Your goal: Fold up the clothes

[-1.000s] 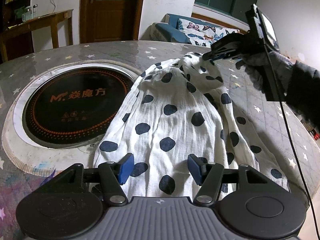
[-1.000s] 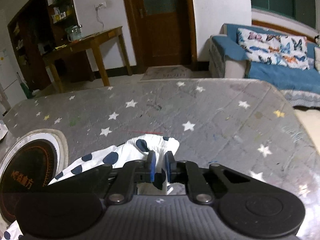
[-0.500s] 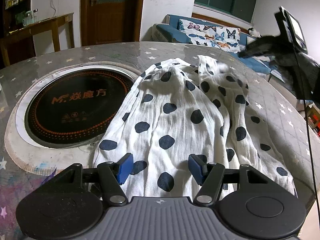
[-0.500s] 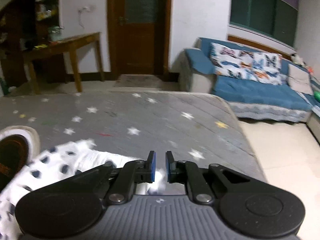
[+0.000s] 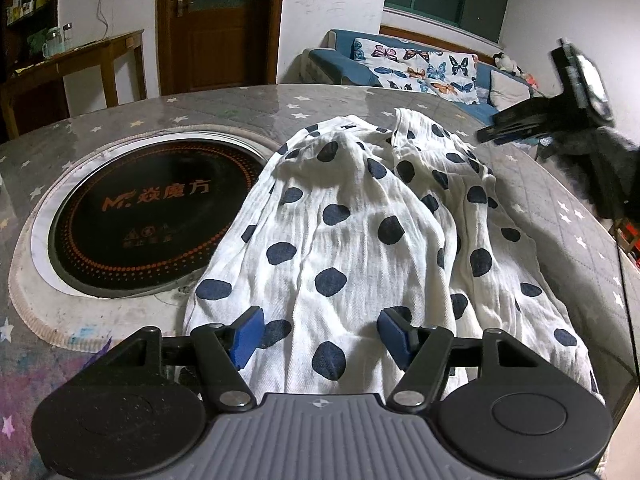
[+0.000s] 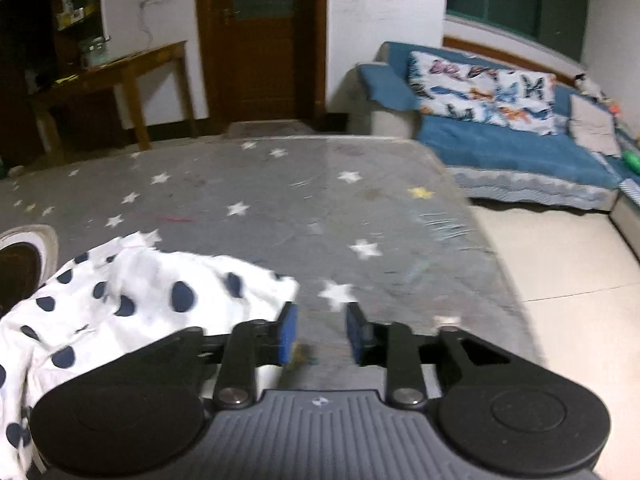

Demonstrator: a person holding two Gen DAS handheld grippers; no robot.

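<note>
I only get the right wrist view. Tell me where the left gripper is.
Observer: The left gripper is over the near end of the polka-dot garment, jaws wide open, gripping nothing.
Operator: Give me the garment's lay.
Observer: It runs lengthwise away from the left gripper, rumpled and bunched at the far end.
Operator: Report what lies to its left.
Observer: A round cooktop is set into the table, and the garment's left edge overlaps its rim.
</note>
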